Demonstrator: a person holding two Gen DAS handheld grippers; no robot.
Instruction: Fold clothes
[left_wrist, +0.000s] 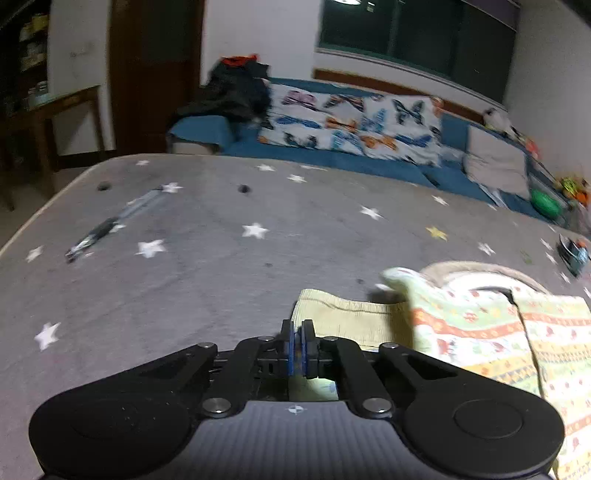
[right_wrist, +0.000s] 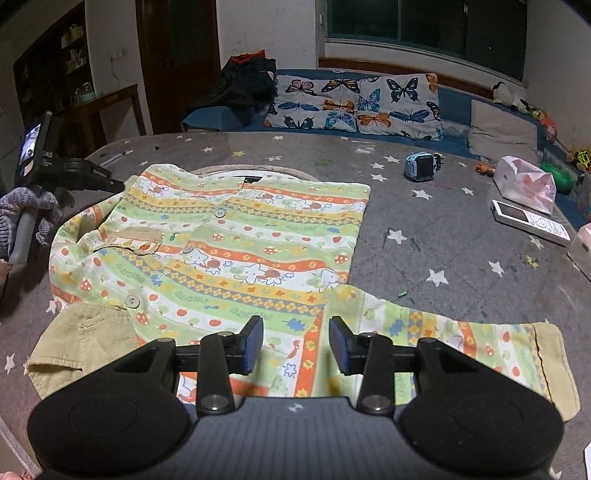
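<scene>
Both views are dim, lit by indoor light from overhead; the window (right_wrist: 424, 22) beyond the tongs is dark, with a lamp reflected in its glass (left_wrist: 347, 2). The left wrist view is smeared by motion blur, the pen (left_wrist: 110, 225) streaked. The right wrist view is sharper. Fisheye distortion bends the table edge (right_wrist: 258, 134) and darkens the corners.

Left gripper (left_wrist: 299, 328) over a star-printed grey cloth (left_wrist: 207, 236)

Its blue pads (left_wrist: 293, 345) sit pressed together above the shirt's plain yellow-green cuff (left_wrist: 343, 317); the patterned shirt (left_wrist: 498, 332) spreads to the right, and a pen (left_wrist: 110, 223) lies far left.
</scene>
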